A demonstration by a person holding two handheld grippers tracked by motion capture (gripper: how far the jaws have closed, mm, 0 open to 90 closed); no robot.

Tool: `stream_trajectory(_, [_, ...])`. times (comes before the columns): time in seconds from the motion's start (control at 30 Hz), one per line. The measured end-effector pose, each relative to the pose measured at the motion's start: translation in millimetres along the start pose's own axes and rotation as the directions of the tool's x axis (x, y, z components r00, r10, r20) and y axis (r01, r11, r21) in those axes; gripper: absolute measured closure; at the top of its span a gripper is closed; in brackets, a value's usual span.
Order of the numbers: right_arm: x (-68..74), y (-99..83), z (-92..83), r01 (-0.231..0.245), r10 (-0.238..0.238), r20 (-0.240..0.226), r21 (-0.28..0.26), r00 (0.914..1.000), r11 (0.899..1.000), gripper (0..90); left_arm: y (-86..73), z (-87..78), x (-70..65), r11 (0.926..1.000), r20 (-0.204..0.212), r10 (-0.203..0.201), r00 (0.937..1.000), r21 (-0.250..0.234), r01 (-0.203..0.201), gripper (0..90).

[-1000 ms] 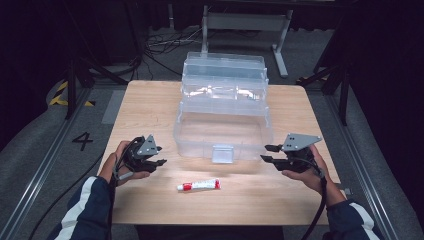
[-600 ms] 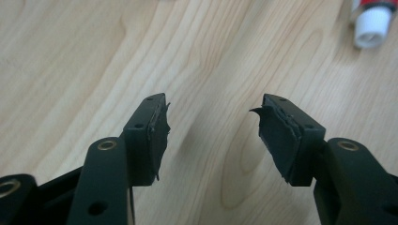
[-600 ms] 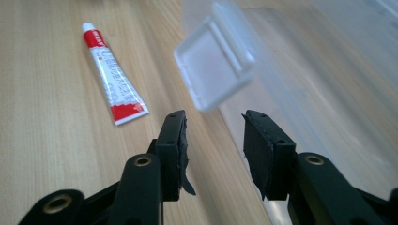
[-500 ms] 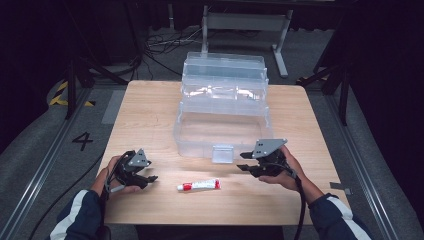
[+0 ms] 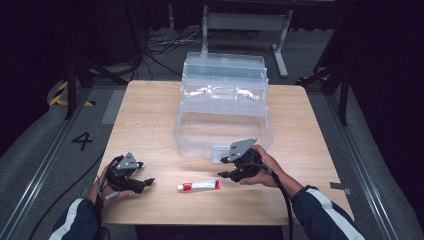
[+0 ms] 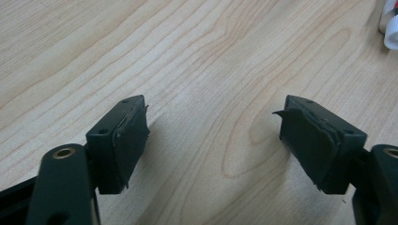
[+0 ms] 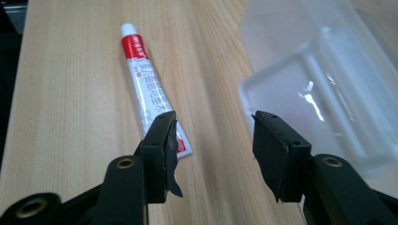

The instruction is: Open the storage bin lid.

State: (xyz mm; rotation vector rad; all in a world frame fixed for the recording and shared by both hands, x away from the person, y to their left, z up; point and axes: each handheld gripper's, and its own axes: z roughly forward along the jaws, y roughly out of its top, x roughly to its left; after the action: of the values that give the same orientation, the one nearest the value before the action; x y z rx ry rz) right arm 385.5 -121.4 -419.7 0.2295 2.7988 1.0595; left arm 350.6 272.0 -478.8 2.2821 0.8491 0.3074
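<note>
Reaching from lower right in the high view, the right gripper (image 5: 223, 167), jaws lately widening and empty, nears the tube (image 5: 199, 186) at bottom centre, while the left gripper (image 6: 213, 136) gapes over bare table (image 6: 187, 56); the right gripper view has one pad (image 7: 165, 140) overlapping the tube's tail, risking a skid toward the clear box (image 7: 328, 84).

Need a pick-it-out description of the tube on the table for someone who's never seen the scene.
Start at the wooden table, with the big clear stepped bin standing on its middle. In front of the bin, near the table's front edge, the tube lies flat between the left claw and the right claw. It is small and white, with a red band and white cap at one end.
</note>
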Motion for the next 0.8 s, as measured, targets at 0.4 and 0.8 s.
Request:
stream_trajectory(0.4, [7.0, 19.9, 27.1, 0.048, -0.041, -0.092, 0.07, 0.9949, 0.996, 48.4, -3.5, 1.8, 1.3, 0.9994, -0.003, 0.002, 1.0, -0.035, -0.003, 20.4])
stream_trajectory(0.8, [15.4, 45.2, 46.8, 0.113, -0.094, -0.127, 0.152, 0.9875, 0.982, 48.4, -3.5, 1.8, 1.4, 0.9994, -0.002, 0.001, 1.0, -0.034, -0.001, 20.4])
